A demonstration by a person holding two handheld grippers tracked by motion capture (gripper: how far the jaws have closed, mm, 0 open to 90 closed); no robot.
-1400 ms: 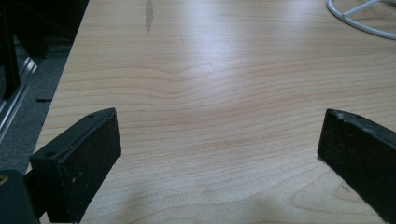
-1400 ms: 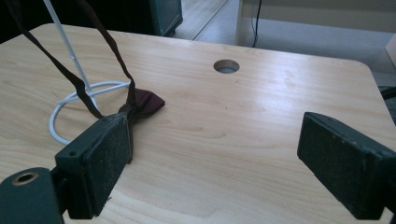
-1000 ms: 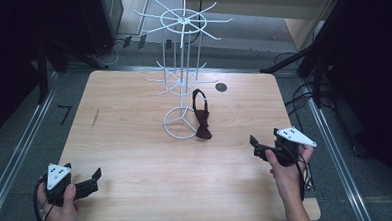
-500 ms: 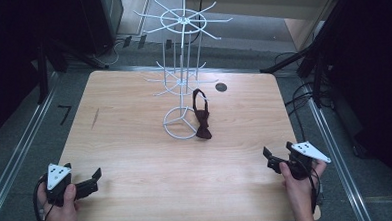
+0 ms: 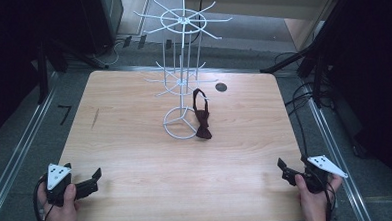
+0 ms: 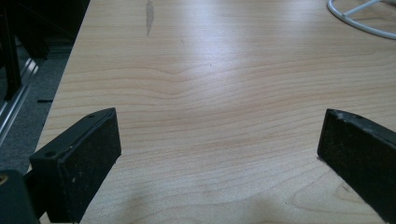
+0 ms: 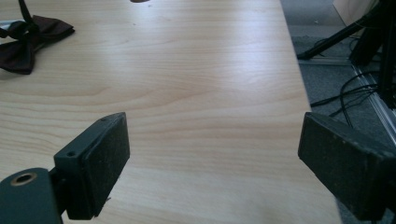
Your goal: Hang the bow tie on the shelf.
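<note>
A white wire display rack (image 5: 182, 76) stands at the table's far middle, its ring base (image 5: 180, 122) on the wood. A dark maroon bow tie (image 5: 201, 121) hangs by its strap from a low hook of the rack, its lower end resting on the table beside the base; the bow tie (image 7: 23, 42) lies at the upper left of the right gripper view. My left gripper (image 5: 94, 179) is open at the near left corner, nothing between its jaws. My right gripper (image 5: 282, 170) is open at the near right corner, nothing in it. The rack's base (image 6: 359, 18) shows at the upper right of the left gripper view.
The wooden table (image 5: 135, 143) has a dark round grommet hole (image 5: 221, 87) at the far right and a faint dark mark (image 5: 94, 118) at the left. Metal rails, cables (image 5: 303, 101) and stand legs lie on the floor around the table.
My right gripper has drawn back toward the near right corner, away from the bow tie. The left gripper has stayed put.
</note>
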